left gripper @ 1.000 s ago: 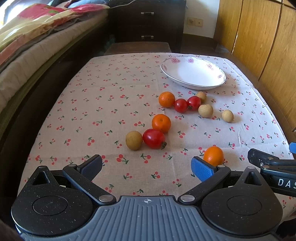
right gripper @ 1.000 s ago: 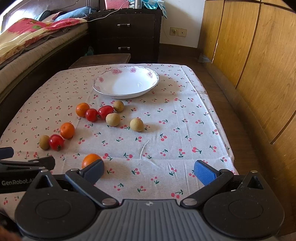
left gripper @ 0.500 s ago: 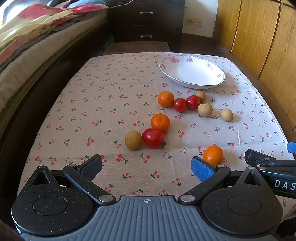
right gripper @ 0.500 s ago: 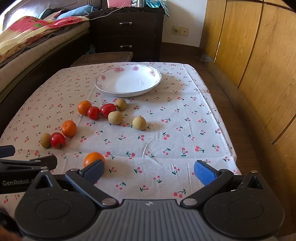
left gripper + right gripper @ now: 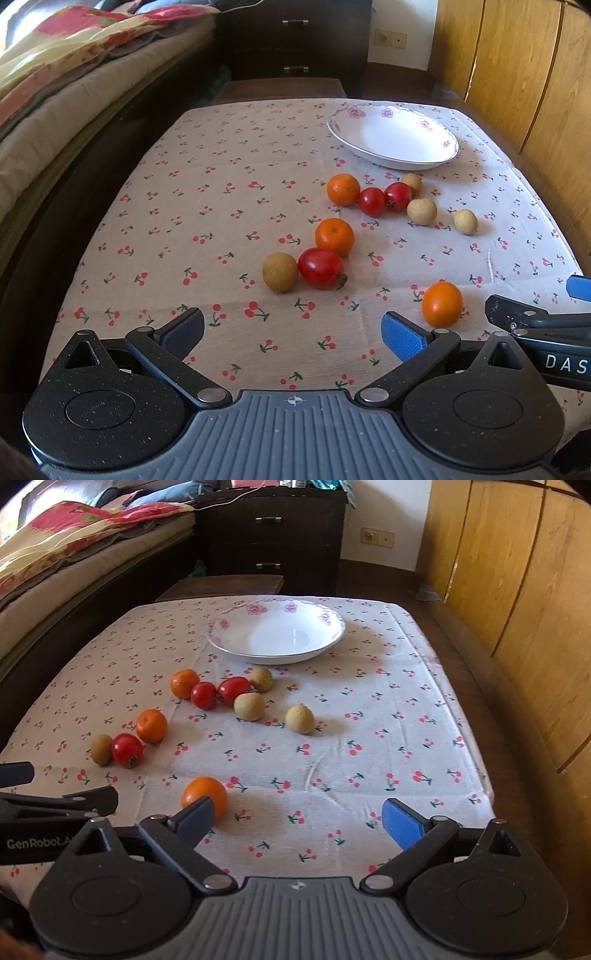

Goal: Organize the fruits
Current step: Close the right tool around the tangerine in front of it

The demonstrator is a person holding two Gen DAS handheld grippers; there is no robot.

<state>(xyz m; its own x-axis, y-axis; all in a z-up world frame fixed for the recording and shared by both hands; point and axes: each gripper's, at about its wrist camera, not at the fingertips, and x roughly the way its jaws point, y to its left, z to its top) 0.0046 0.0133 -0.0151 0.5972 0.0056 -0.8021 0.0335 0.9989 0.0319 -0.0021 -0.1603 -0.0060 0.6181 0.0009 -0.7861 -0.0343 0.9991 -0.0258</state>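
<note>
Ten fruits loose mid-table, bowl (image 5: 334,626) empty near the far edge. Both grippers, left gripper (image 5: 291,330) and right gripper (image 5: 297,818), spread wide, holding nothing. Suggest right takes nearest orange (image 5: 204,796) by the near edge: centre it, close gently, lift clear.

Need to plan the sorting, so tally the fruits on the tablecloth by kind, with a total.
Oranges: 3, the nearest one lying apart from the others
Tomatoes: 3, the biggest touching an orange
Small tan round fruits: 4, one beside that tomato
Total: 10 fruits, all on the tablecloth, none in the bowl
</note>
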